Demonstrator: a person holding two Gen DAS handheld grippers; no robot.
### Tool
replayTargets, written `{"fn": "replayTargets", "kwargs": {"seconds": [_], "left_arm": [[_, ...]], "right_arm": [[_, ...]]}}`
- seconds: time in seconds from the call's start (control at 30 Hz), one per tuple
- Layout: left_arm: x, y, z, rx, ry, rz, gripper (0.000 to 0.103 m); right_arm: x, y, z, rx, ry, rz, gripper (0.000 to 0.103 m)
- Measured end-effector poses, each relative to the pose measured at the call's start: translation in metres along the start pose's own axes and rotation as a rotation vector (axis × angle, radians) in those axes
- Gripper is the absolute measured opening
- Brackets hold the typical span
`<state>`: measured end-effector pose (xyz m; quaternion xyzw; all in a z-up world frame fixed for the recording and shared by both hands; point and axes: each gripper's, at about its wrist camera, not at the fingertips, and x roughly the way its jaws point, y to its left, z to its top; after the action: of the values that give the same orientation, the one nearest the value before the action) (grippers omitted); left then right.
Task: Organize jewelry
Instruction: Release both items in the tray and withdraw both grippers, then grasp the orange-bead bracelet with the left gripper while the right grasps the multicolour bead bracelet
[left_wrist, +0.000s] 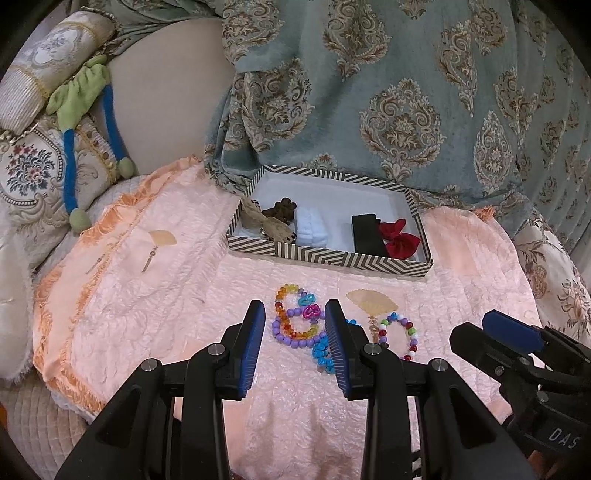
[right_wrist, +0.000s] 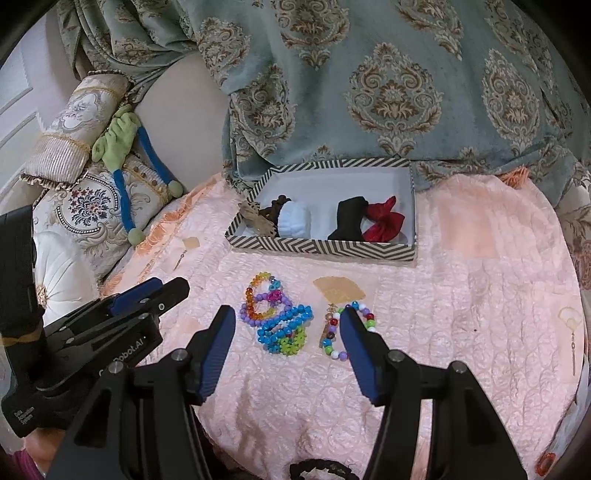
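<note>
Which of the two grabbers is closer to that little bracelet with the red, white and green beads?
The right gripper: one finger reaches the multicolor bracelet's ring. The left gripper is open farther left, over the pile of bracelets.

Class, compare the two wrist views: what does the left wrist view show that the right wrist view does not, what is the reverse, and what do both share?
Only the left wrist view shows a thin pin-like piece lying left of the far-left fan earring.

Only the right wrist view shows a fan earring at the blanket's far right edge, the green flower beads in the pile, and a dark braided band at the bottom.

Both show the zigzag-patterned box, its red bow, the bracelet pile, and both open hand-held grippers: left, right.
</note>
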<state>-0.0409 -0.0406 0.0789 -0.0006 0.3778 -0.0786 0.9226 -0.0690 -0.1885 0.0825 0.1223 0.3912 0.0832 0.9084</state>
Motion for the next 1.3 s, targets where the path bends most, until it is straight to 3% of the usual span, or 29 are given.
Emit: {"fn": "replayTargets", "kwargs": {"seconds": [0.87,1.03,1.2,1.3], "left_arm": [[0.019,0.011,-0.005,-0.045,0.055,-0.023,0.016],[0.034,0.028,-0.005,-0.113,0.121,-0.095,0.016],[0.062,0.057,-0.013,-0.260,0.239,-0.195,0.022],[0.073,0.064,-0.017,-0.290,0.263,-0.201,0.023]], "right_arm": [[0.013,-0.002,-0.002,-0.002,0.034,-0.018,0.062],[0.020,-0.009,-0.004,-0.004,0.047,-0.044,0.062],[0.037,-0.028,-0.010,0.012,0.085,-0.084,0.063],[0.049,-0.044,-0.017,0.029,0.114,-0.104,0.063]]}}
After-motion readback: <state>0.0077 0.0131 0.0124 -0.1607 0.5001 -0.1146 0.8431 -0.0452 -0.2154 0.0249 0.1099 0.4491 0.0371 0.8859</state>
